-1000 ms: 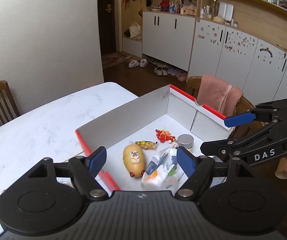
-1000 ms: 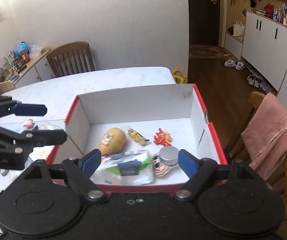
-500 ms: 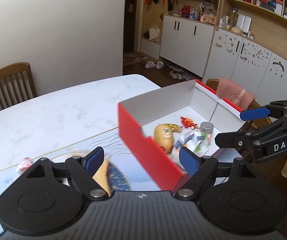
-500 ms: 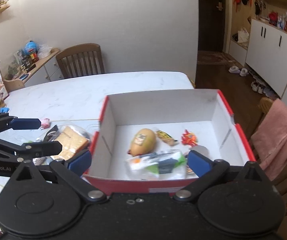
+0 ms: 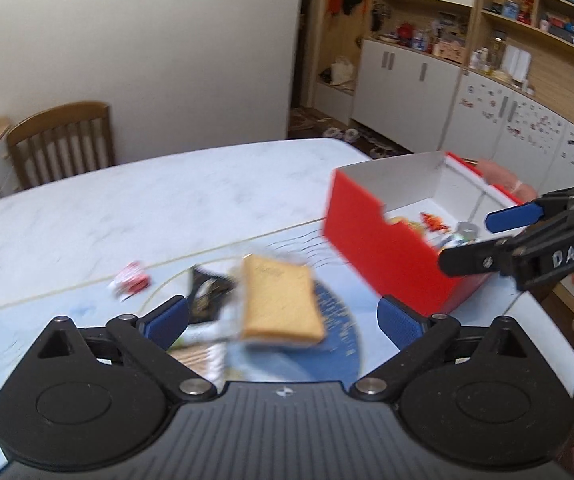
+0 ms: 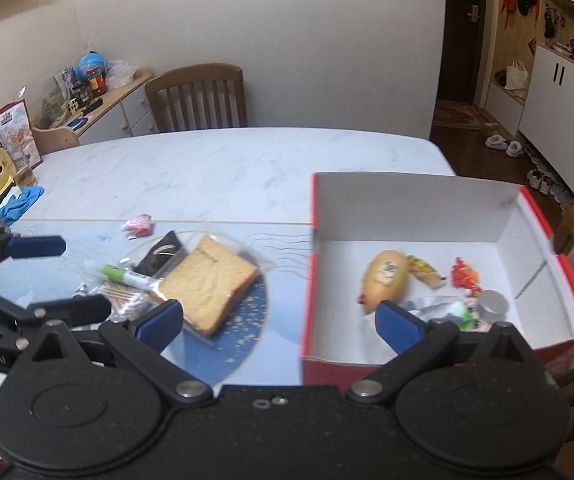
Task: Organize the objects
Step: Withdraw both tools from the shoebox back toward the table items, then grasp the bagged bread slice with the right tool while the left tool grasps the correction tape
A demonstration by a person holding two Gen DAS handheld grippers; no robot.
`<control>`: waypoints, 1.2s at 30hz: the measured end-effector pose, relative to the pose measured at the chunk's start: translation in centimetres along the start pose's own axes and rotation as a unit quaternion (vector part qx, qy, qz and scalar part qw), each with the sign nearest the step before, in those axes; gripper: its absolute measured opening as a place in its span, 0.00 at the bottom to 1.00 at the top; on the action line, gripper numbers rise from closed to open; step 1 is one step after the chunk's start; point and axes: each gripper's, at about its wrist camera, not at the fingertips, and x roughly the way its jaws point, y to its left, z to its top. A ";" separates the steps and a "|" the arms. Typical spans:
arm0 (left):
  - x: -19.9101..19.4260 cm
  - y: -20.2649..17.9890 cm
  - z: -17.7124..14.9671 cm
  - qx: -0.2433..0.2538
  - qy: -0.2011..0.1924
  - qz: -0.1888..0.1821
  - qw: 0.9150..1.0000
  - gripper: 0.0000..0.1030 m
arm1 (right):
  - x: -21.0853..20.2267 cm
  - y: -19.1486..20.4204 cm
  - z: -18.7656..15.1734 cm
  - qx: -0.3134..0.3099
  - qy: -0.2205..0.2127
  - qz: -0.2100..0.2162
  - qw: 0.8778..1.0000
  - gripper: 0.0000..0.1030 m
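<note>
Here the important relation is between the left gripper and the bagged slice of bread that lies on the blue round mat, outside the red box. In the left wrist view the bread sits just ahead of the jaws and between the lines of the two blue pads, so the left hand is the nearer one to it. The left jaws are opening at this moment and stand wide, with nothing pressed between them. The picture is blurred, so I cannot tell if the pads are already down at the level of the bread or above it.

The right gripper also has its jaws spread wide and holds nothing. From its view the bread lies ahead and to the left, and the box lies ahead and to the right.

The long side of the bread runs roughly along the pointing line of the left gripper, so the pads would close across its shorter width. A green-capped marker and a dark packet touch or overlap the bread on its left side, and a small pink wrapper lies apart.
</note>
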 end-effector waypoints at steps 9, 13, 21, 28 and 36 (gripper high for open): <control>-0.1 4.9 -3.7 0.003 0.016 0.045 0.999 0.99 | 3.7 4.8 1.5 0.003 0.024 -0.009 1.000 0.99; -0.5 6.0 -5.3 0.023 0.012 0.074 0.997 0.99 | 5.8 6.9 2.0 -0.002 0.039 -0.017 0.999 0.99; 0.2 8.3 -6.9 0.018 0.022 0.070 0.997 0.99 | 9.3 9.2 3.3 0.002 0.047 -0.039 0.998 0.99; 1.5 9.6 -8.0 -0.016 0.043 0.053 0.998 0.99 | 13.2 8.6 4.4 0.036 0.068 -0.067 0.995 0.99; 3.3 9.7 -8.5 -0.016 0.060 0.063 0.996 0.99 | 16.9 7.8 4.3 0.068 0.101 -0.085 0.989 0.99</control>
